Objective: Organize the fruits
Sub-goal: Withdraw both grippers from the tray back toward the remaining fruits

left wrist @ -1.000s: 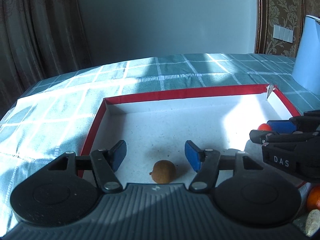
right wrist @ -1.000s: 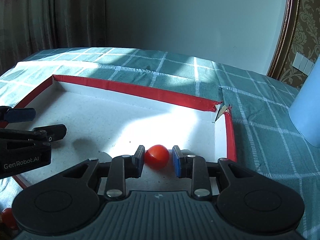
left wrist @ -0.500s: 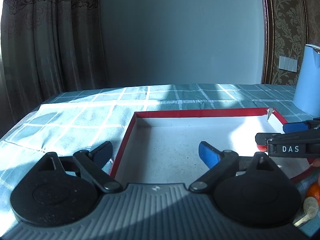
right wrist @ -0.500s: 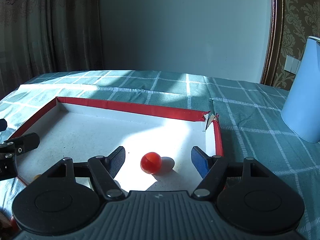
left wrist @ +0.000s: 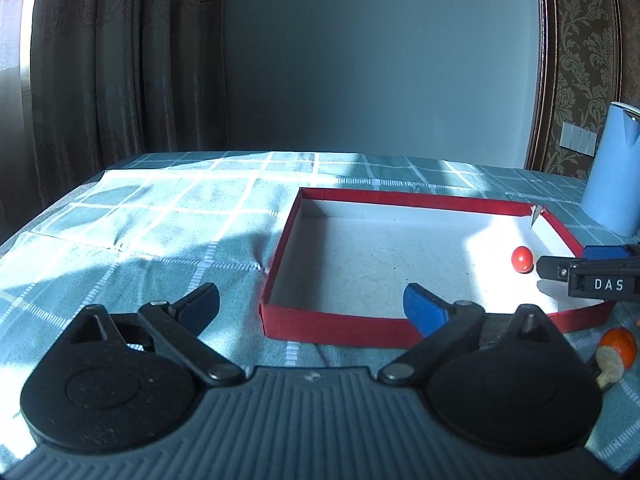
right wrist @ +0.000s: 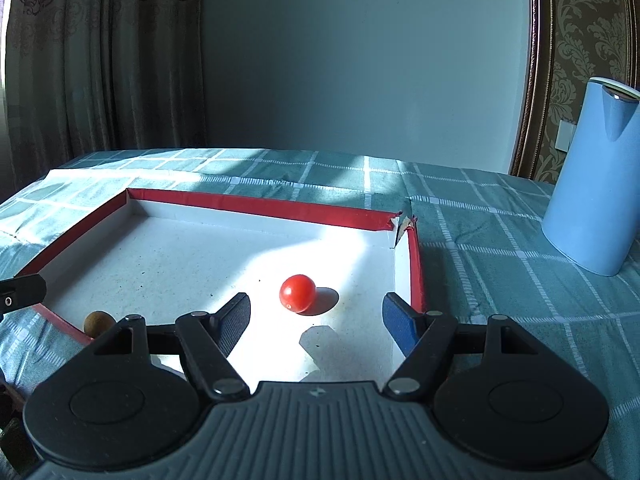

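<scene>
A red-rimmed white tray (left wrist: 276,264) (right wrist: 256,206) lies on the checked cloth. A red cherry tomato (right wrist: 297,293) (left wrist: 522,259) rests inside near the tray's right wall. A small brown fruit (right wrist: 98,322) sits at the tray's near left corner. My right gripper (right wrist: 316,322) is open and empty, just behind the tomato; it also shows in the left wrist view (left wrist: 588,270). My left gripper (left wrist: 312,308) is open and empty, held back over the tray's near left corner.
A tall light blue jug (right wrist: 592,176) (left wrist: 614,168) stands right of the tray. An orange fruit (left wrist: 620,346) and a pale item (left wrist: 610,364) lie on the cloth in front of the tray's right end. Curtains and a wall are behind the table.
My right gripper opened and let the tomato go in the tray, then drew back. My left gripper pulled back and left, away from the brown fruit.
</scene>
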